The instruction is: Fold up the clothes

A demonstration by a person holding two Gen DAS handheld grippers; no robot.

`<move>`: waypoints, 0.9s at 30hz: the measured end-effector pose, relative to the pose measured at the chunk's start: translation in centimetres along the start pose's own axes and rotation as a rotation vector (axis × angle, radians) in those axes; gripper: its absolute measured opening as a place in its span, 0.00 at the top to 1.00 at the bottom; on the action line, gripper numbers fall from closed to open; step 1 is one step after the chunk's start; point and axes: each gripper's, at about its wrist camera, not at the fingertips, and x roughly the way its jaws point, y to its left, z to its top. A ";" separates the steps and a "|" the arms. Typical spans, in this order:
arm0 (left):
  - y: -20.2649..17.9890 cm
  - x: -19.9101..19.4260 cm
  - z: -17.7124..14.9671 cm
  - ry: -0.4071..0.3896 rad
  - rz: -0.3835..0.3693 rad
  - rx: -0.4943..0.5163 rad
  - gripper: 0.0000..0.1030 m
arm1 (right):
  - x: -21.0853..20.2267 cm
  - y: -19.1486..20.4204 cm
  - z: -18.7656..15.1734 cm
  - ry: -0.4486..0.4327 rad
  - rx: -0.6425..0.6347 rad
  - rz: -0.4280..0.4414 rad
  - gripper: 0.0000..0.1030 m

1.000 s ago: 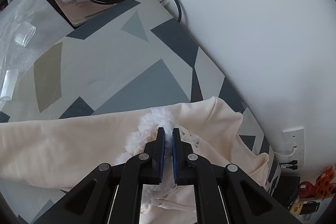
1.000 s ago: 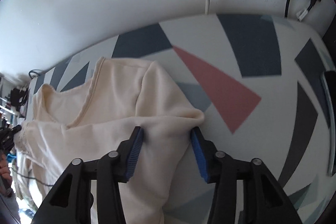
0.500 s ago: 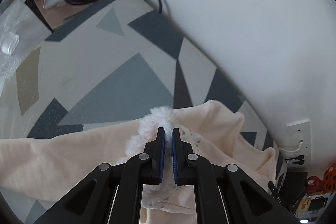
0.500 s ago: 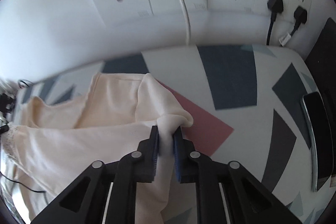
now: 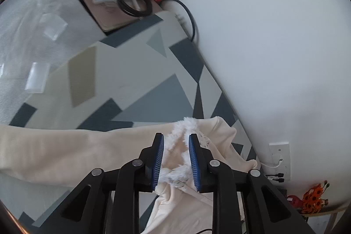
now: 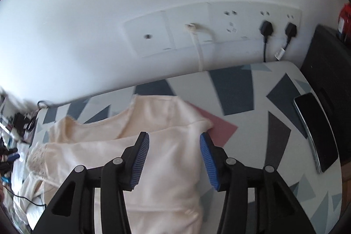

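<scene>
A cream top (image 5: pixel 65 150) lies spread on a tabletop (image 5: pixel 153 80) covered in grey, dark blue and white shapes. It sits along the back edge, close to the white wall (image 5: pixel 263 36).

In the left wrist view, at the far left corner of the tabletop, a coiled black cable (image 5: pixel 133 1) rests on a brown board (image 5: pixel 109 16). The left gripper (image 5: pixel 176 157) hangs over the top's fluffy white trim (image 5: pixel 184 126). Its jaws have just been opening and now stand apart. The trim lies between them, but the blue pads (image 5: pixel 158 159) do not squeeze it.

In the right wrist view, the right gripper (image 6: pixel 174 157) hangs over a folded part of the cream top (image 6: pixel 171 159). Its jaws have just been opening too, and now they are wide apart with the cloth lying loose between them. A pink triangle (image 6: pixel 221 128) on the tabletop peeks out beside the cloth. Near the right edge lies a black phone (image 6: pixel 316 133). White wall sockets (image 6: pixel 210 27) with two black plugs (image 6: pixel 266 27) sit above the back edge.
</scene>
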 end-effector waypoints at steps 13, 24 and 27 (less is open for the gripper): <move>23.0 -13.5 -6.2 -0.132 0.168 -0.274 0.68 | 0.7 17.6 -10.8 0.207 -0.277 0.156 0.34; 36.8 -18.3 -8.6 -0.223 0.100 -0.526 0.67 | -0.1 26.8 -14.9 0.250 -0.306 0.160 0.34; 36.5 -17.7 -7.2 -0.213 0.062 -0.466 0.65 | -1.2 28.4 -15.6 0.245 -0.325 0.158 0.34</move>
